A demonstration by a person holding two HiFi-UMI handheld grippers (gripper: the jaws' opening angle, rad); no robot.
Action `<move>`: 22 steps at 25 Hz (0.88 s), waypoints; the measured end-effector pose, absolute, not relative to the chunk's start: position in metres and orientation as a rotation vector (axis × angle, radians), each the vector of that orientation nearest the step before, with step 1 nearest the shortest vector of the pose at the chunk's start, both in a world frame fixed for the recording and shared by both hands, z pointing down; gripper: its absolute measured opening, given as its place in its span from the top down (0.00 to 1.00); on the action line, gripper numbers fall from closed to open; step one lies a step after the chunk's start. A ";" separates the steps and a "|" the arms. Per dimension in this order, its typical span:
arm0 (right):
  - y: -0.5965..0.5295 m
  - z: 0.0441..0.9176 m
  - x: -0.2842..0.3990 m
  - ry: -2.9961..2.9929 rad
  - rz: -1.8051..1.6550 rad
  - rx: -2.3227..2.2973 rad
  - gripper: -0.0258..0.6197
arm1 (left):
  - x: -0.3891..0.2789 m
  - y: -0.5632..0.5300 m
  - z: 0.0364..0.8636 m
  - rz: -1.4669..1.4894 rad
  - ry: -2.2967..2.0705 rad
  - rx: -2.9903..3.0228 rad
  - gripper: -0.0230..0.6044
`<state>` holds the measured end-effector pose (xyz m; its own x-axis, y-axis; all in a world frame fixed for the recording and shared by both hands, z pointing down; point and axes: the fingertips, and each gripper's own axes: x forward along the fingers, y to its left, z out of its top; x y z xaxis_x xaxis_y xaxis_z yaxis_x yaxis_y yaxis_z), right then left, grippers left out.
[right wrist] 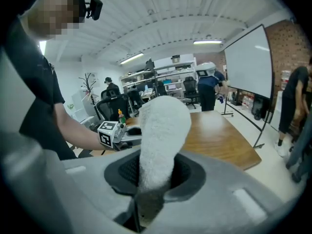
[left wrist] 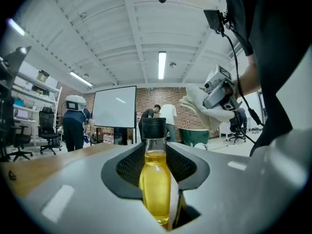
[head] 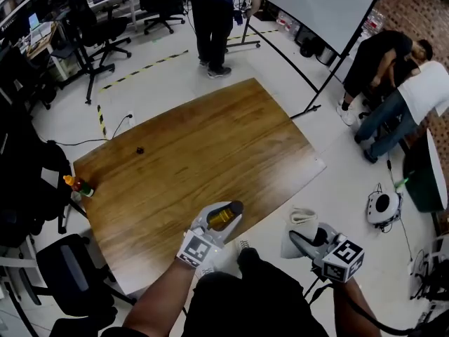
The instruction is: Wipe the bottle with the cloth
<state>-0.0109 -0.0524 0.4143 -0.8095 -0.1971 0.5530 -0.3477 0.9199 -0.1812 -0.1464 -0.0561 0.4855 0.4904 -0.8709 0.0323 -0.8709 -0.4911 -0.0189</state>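
My left gripper (head: pixel 226 216) is shut on a small glass bottle (left wrist: pixel 156 179) of yellow liquid with a black cap, held level over the near edge of the wooden table (head: pixel 203 146). In the head view the bottle (head: pixel 223 217) shows between the jaws. My right gripper (head: pixel 303 239) is shut on a white cloth (right wrist: pixel 161 140), which stands up out of the jaws; the cloth (head: pixel 297 232) hangs off the table to the right of the bottle. The left gripper view shows the right gripper (left wrist: pixel 217 94) with the cloth (left wrist: pixel 200 106) up to the right, apart from the bottle.
A second small bottle (head: pixel 78 185) with an orange top lies at the table's left edge, and a small dark object (head: pixel 139 149) sits further in. Office chairs (head: pixel 98 30) stand at the far left. People (head: pixel 214 12) stand beyond the table, beside a projection screen (head: pixel 319 5).
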 end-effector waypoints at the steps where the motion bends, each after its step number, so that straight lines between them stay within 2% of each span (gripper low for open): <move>1: -0.046 0.413 0.001 -2.532 0.395 0.426 0.85 | -0.145 -0.057 0.486 -0.076 1.582 -2.711 0.73; 4: -0.034 0.410 0.029 -2.561 0.510 0.524 0.85 | -0.139 -0.058 0.488 -0.161 1.565 -2.723 0.69; 6: -0.030 0.409 0.037 -2.587 0.605 0.554 0.85 | -0.140 -0.054 0.491 -0.232 1.576 -2.741 0.61; 8: -0.028 0.412 0.043 -2.583 0.643 0.548 0.85 | -0.142 -0.043 0.490 -0.266 1.621 -2.740 0.60; 14: -0.034 0.437 0.056 -2.584 0.778 0.407 0.85 | -0.149 0.003 0.468 -0.004 2.068 -2.789 0.62; 17: -0.035 0.446 0.060 -2.603 0.927 0.240 0.85 | -0.145 0.032 0.471 0.044 2.393 -2.709 0.74; 19: -0.030 0.444 0.060 -2.637 1.019 0.090 0.85 | -0.130 0.054 0.473 0.022 2.560 -2.622 0.94; 22: -0.021 0.429 0.073 -2.680 1.052 -0.081 0.85 | -0.084 0.080 0.461 0.106 2.692 -2.523 0.94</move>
